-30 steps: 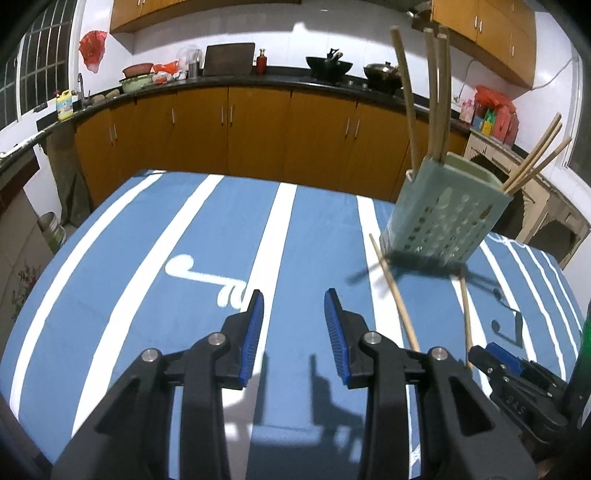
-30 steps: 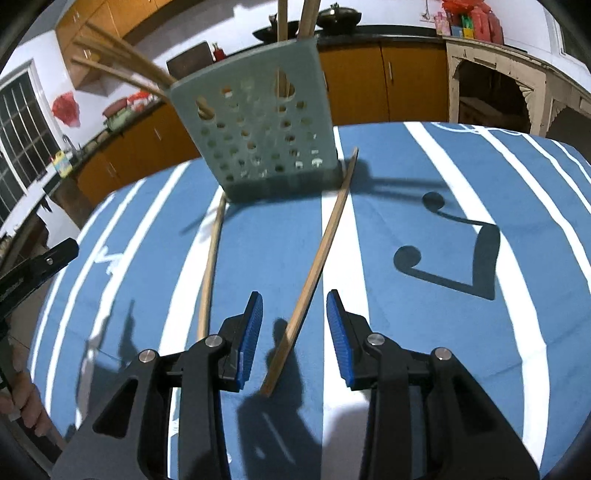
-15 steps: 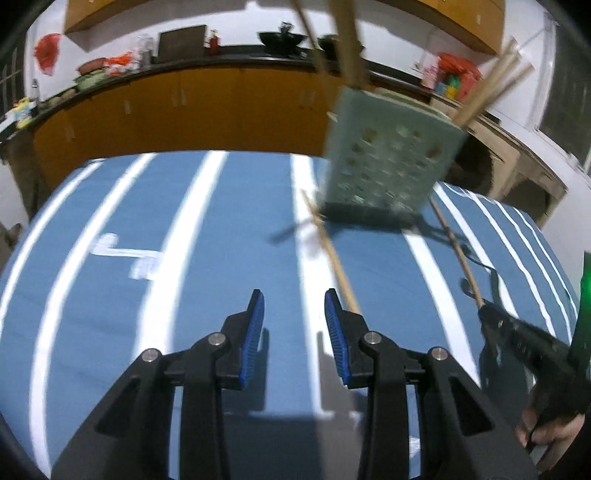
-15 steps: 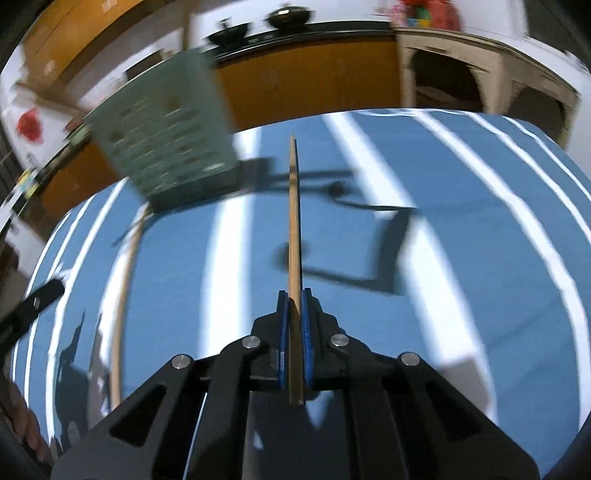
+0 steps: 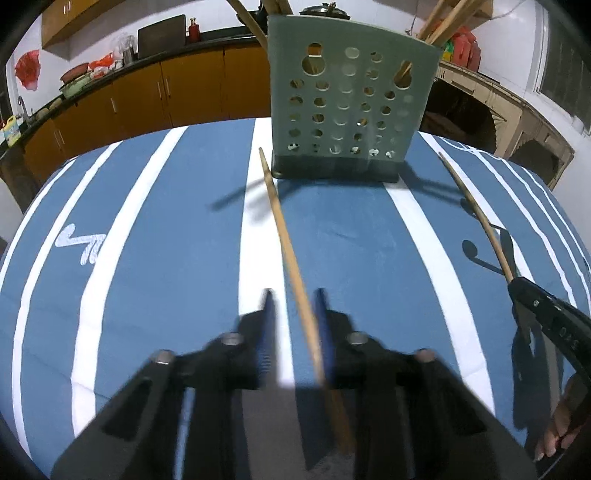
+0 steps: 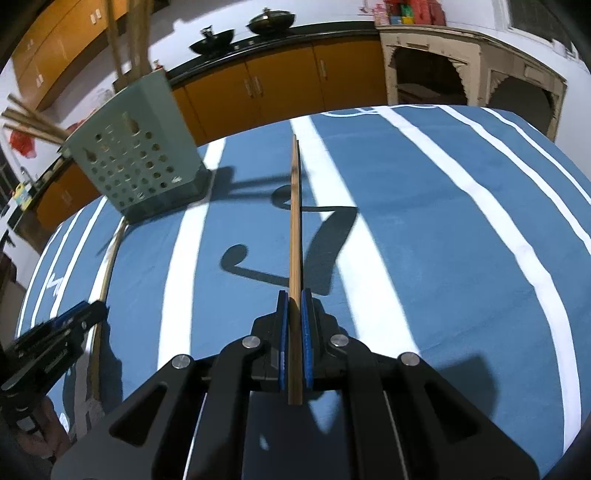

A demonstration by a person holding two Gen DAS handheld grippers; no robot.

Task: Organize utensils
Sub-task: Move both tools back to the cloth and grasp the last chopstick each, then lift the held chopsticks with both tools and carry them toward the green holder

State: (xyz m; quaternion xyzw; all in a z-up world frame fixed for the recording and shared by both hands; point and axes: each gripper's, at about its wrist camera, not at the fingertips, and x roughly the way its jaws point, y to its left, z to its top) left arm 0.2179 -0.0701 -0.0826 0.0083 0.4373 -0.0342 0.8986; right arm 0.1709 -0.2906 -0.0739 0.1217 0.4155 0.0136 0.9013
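Note:
A pale green perforated utensil holder (image 5: 347, 107) stands on the blue striped tablecloth (image 5: 166, 258), with several wooden chopsticks upright in it. It also shows in the right wrist view (image 6: 136, 166). My left gripper (image 5: 295, 306) is open, its blurred jaws on either side of a chopstick (image 5: 284, 243) that lies on the cloth. My right gripper (image 6: 293, 299) is shut on a second chopstick (image 6: 294, 214), held just above the cloth and pointing away. That gripper and chopstick also show in the left wrist view (image 5: 480, 218).
Orange kitchen cabinets (image 5: 166, 88) with a dark counter run behind the table. Pots and pans (image 6: 269, 22) sit on the counter. A cream carved cabinet (image 6: 469, 66) stands at the right. The table's far edge lies just behind the holder.
My right gripper shut on a chopstick and lifted it. My left gripper moved right until its jaws straddled the other chopstick, and the jaws have narrowed.

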